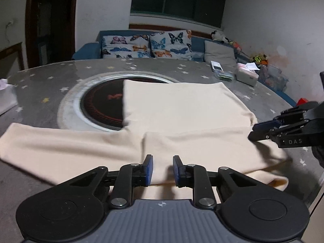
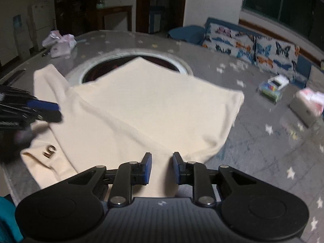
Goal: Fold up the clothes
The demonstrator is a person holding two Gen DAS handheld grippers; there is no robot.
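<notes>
A cream long-sleeved top [image 1: 182, 109] lies flat on a grey star-patterned round table [image 1: 50, 77]. One sleeve [image 1: 60, 143] stretches to the left and one is folded across the body. My left gripper [image 1: 163, 162] is open and empty, hovering over the near edge of the top. My right gripper [image 1: 254, 133] shows at the right of the left wrist view over the top's edge. In the right wrist view the top [image 2: 151, 105] lies ahead, with a small label [image 2: 50, 151] on it. My right gripper [image 2: 162, 159] is open and empty above the cloth. The left gripper [image 2: 51, 112] shows at the left there.
A dark round inset [image 1: 101, 105] sits in the table's middle, partly under the top. Small boxes [image 1: 246, 75] and packets [image 1: 223, 75] lie at the far right of the table. A plastic bag [image 2: 58, 42] lies at the far left. A sofa with butterfly cushions [image 1: 145, 44] stands behind.
</notes>
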